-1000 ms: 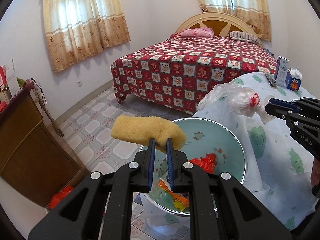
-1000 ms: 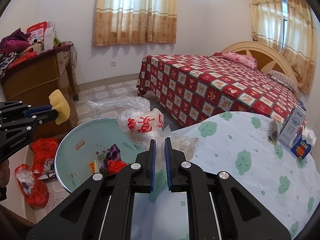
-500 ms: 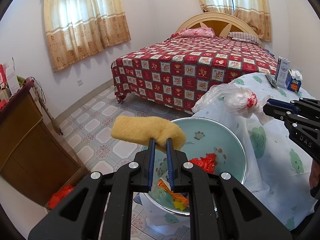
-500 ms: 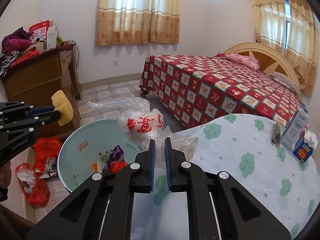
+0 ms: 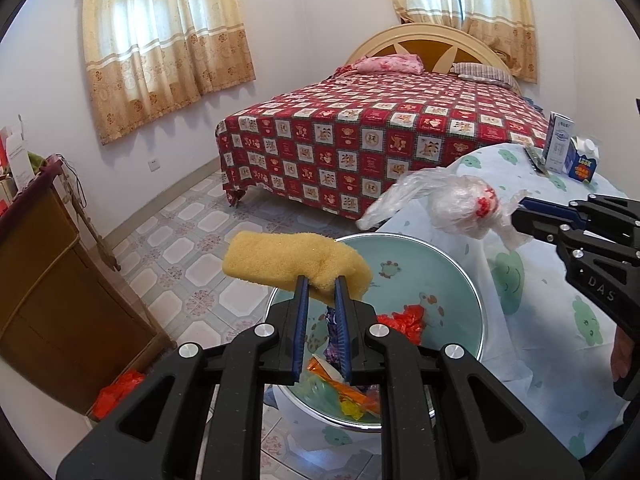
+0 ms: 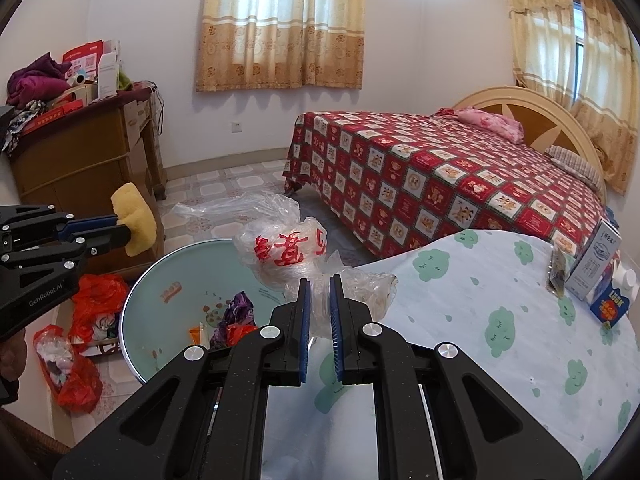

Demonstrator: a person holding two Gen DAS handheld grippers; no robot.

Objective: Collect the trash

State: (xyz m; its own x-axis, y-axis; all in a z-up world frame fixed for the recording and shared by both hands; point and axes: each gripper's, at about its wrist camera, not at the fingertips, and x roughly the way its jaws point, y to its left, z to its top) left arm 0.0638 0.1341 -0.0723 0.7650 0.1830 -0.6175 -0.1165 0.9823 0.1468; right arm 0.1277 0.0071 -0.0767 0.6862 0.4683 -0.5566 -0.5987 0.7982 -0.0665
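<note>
Bedroom with tiled floor; cloth-covered tabletop (image 6: pixel 460 320) beside a teal basin (image 5: pixel 460 276) already holding several wrappers. Left gripper (image 5: pixel 322 292), jaws just eased wider yet still pinching a yellow sponge (image 5: pixel 288 260) above the basin; right gripper (image 6: pixel 318 300), jaws closed on a clear plastic bag (image 6: pixel 284 248) at the basin's rim. Both releases remain.

White walls, patterned floor tiles (image 5: pixel 188 248), beige curtains (image 6: pixel 280 24) glowing with daylight (two windows), a bed (image 5: pixel 384 140) under a red checked cover, a brown wooden cabinet (image 6: pixel 84 160) piled with clutter.
</note>
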